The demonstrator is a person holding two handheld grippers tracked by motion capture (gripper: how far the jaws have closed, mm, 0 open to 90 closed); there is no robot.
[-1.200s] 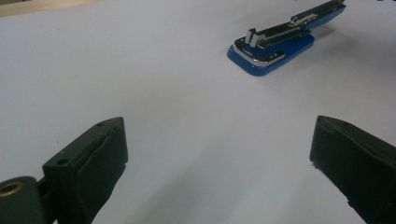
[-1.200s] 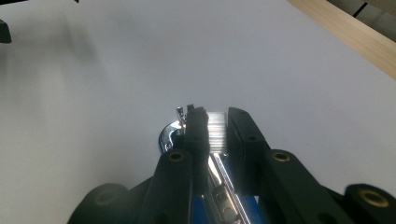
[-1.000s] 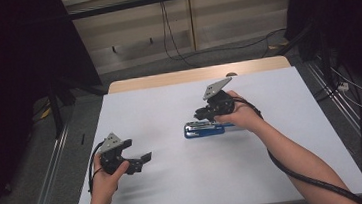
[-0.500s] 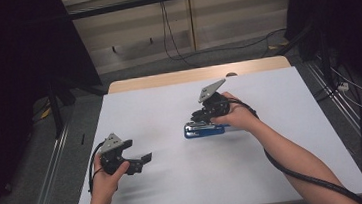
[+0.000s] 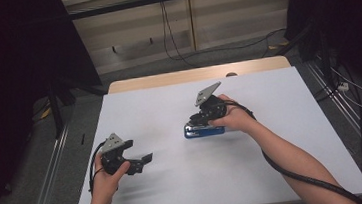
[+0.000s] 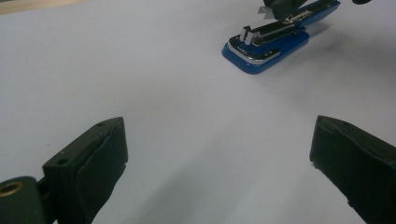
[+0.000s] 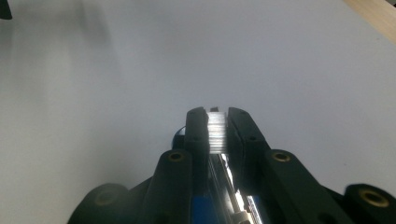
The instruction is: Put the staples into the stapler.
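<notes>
Lying on the white table top point(image 5: 283, 137) a bit right of centre is a blue stapler point(image 5: 203, 130), w/ the right gripper point(image 5: 205, 118) down on it from above. High view gives layout: right hand point(image 5: 233, 118) over the stapler's right end, left gripper point(image 5: 142, 162) well apart at lower left, held just over the bare sheet, left hand point(image 5: 106, 177) behind it. Wooden table edge point(image 5: 167, 79) shows past the sheet's far side.

Right gripper view adds what the high view can't: jaws nearly together, pinching a thin shiny metal strip of the stapler point(image 7: 216, 133); blue body peeks out below btwn the jaws.

Left gripper view: its own jaws spread wide, nothing btwn them, only white sheet. Stapler point(image 6: 268, 44) seen upper right, side-on. Blue plastic base w/ rounded nose, chrome plate on the front; silver magazine rail exposed above it; blue top arm lifted at an angle toward the rear, where the other gripper's dark tip meets it. Exact contact point there cut off by the frame edge.
</notes>
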